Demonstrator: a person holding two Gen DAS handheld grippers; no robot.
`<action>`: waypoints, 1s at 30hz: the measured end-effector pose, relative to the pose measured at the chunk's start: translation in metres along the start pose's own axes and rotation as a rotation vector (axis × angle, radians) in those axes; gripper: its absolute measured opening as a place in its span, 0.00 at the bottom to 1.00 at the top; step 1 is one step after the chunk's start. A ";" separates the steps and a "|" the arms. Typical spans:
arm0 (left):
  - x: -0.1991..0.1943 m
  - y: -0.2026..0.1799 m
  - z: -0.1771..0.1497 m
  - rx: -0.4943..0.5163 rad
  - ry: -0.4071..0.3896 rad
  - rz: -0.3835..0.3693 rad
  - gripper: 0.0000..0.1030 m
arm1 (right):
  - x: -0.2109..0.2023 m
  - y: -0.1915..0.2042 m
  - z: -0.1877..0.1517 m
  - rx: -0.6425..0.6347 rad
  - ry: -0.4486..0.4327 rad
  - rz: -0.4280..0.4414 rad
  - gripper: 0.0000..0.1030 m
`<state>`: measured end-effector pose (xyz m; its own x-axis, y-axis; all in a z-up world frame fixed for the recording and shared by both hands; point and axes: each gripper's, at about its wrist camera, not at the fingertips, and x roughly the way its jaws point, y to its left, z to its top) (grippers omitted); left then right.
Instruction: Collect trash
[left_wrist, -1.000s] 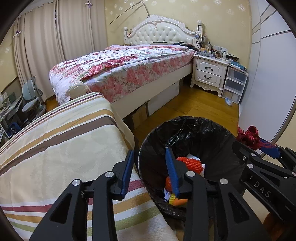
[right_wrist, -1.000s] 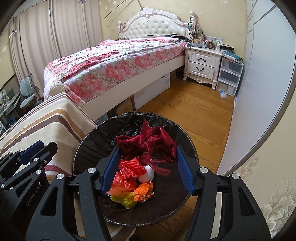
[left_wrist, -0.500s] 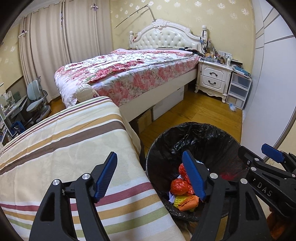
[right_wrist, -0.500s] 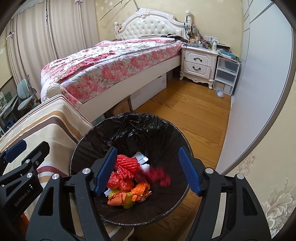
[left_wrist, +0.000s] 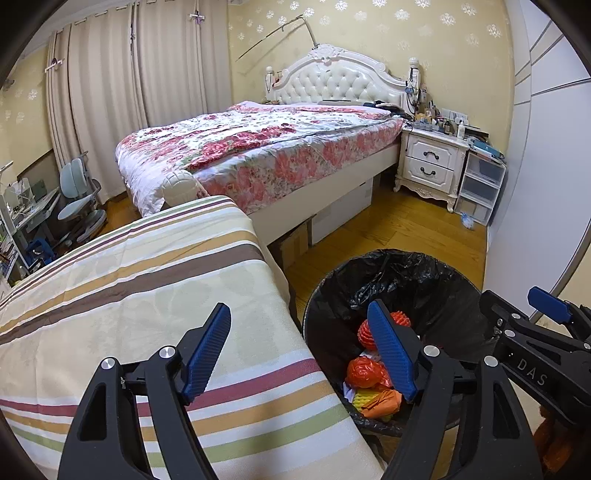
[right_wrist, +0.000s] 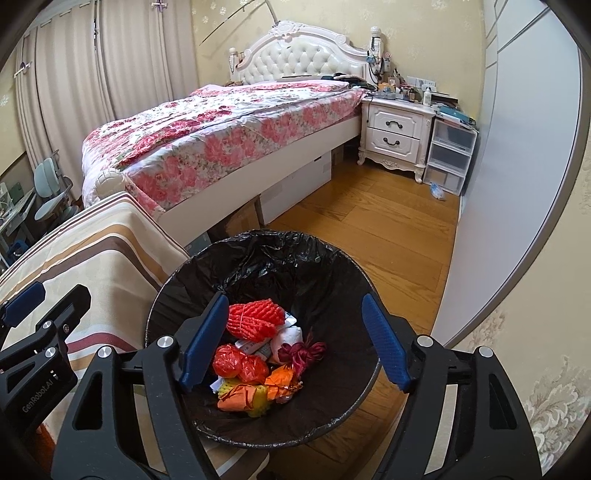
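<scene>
Right gripper (right_wrist: 293, 341) released, jaws just widened, nothing between them, round black-lined trash bin (right_wrist: 184, 273) with dark red ribbon bundle (right_wrist: 301, 352) beneath its fingers, left gripper (left_wrist: 299, 350) likewise just spread empty over striped cloth (left_wrist: 110, 295).

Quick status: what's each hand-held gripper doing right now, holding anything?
Left hand-held gripper: open, nothing held, jaws just opened wider.
Right hand-held gripper: open, empty, over the trash bin; the dark red ribbon lies inside.

The round bin with black plastic liner (right_wrist: 258, 266) is open on top; the striped cloth-covered surface (left_wrist: 147, 288) stands touching its left side.
</scene>
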<state>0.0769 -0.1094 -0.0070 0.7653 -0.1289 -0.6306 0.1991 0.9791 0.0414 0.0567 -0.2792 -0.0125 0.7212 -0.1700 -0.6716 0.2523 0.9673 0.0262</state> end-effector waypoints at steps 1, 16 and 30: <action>-0.002 0.001 -0.001 -0.002 -0.004 0.001 0.73 | -0.002 0.000 0.000 0.002 -0.002 -0.002 0.72; -0.043 0.023 -0.008 -0.037 -0.039 0.020 0.78 | -0.042 0.011 -0.004 -0.008 -0.052 -0.001 0.83; -0.088 0.039 -0.022 -0.047 -0.103 0.049 0.80 | -0.093 0.029 -0.013 -0.041 -0.128 0.035 0.84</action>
<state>0.0034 -0.0566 0.0333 0.8330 -0.0934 -0.5453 0.1324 0.9907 0.0324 -0.0114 -0.2324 0.0409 0.8063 -0.1561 -0.5706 0.2007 0.9795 0.0156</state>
